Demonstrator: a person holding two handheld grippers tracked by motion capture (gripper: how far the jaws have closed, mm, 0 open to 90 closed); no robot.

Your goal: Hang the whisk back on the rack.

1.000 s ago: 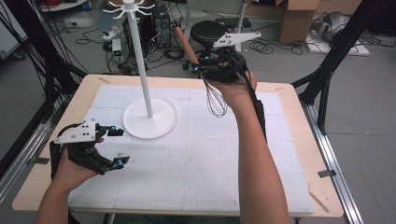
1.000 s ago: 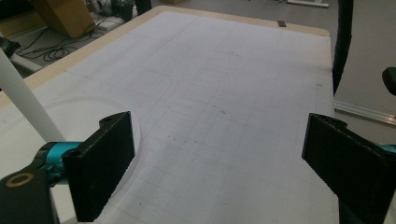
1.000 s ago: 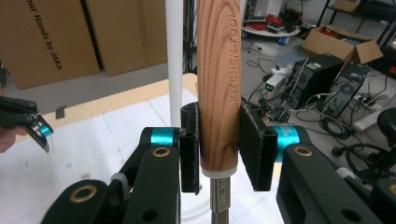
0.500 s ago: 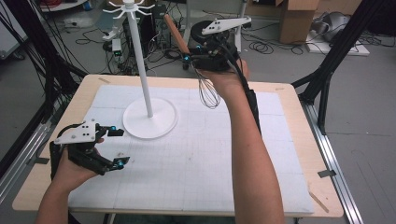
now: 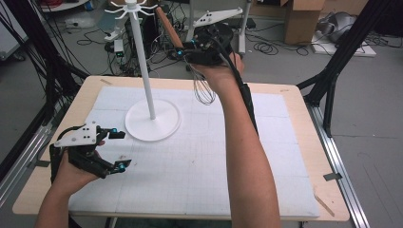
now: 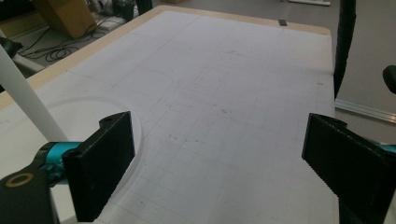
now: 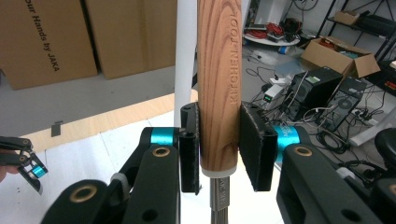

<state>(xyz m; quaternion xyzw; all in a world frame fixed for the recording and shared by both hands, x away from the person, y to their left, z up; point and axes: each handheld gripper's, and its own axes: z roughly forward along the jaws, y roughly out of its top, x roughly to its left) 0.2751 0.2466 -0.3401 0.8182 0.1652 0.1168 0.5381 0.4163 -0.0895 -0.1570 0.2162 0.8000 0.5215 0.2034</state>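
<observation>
The whisk's handle (image 7: 219, 88) is showing smooth, grained wood with stamped lettering, and its wires (image 5: 204, 90) are looking like thin bright metal. The stand (image 5: 152, 118) is looking like matt white plastic. The table (image 5: 294, 95) is showing pale wood around a matt white gridded mat (image 6: 224, 93).

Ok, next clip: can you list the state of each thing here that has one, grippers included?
Right gripper: shut on the whisk's wooden handle, raised above the table's far side.
Whisk: held off the table, wire end hanging down, handle tilted up towards the stand's top.
Left gripper: open, nothing between its jaws, low over the mat.
White stand: upright on its round base; no item visible on its hooks.
</observation>
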